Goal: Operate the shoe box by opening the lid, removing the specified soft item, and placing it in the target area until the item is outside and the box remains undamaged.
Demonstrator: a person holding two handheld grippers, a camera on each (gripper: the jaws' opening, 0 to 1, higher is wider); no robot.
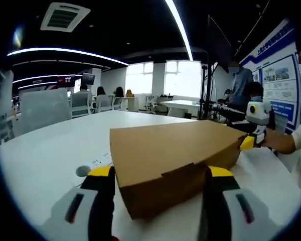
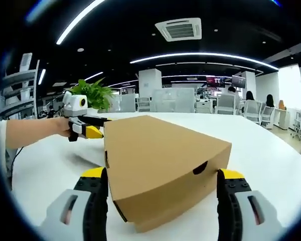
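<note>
In the left gripper view, the shoe box (image 1: 175, 160) sits on the white table (image 1: 50, 150), right in front of your left gripper (image 1: 160, 193). Its jaws are spread wide, one on each side of the box's near end. I cannot tell if they touch the cardboard. The lid is shut, with its front flap down between the jaws. The box runs away from you and to the right. At its far end you can see your right gripper (image 1: 252, 136), close against the far corner.

In the right gripper view, the same shoe box (image 2: 160, 165) lies just ahead of your right gripper (image 2: 163, 198). These jaws are wide apart too, with the near end of the box between them. A small dark finger hole (image 2: 200, 168) shows on the side wall. Your left gripper (image 2: 88, 128) is at the far left corner.

So you have one gripper at each end of the box's long side, both just as near. I think the lid must come up first, and the front flap by your left gripper looks like the edge to lift. The soft thing is hidden inside.
</note>
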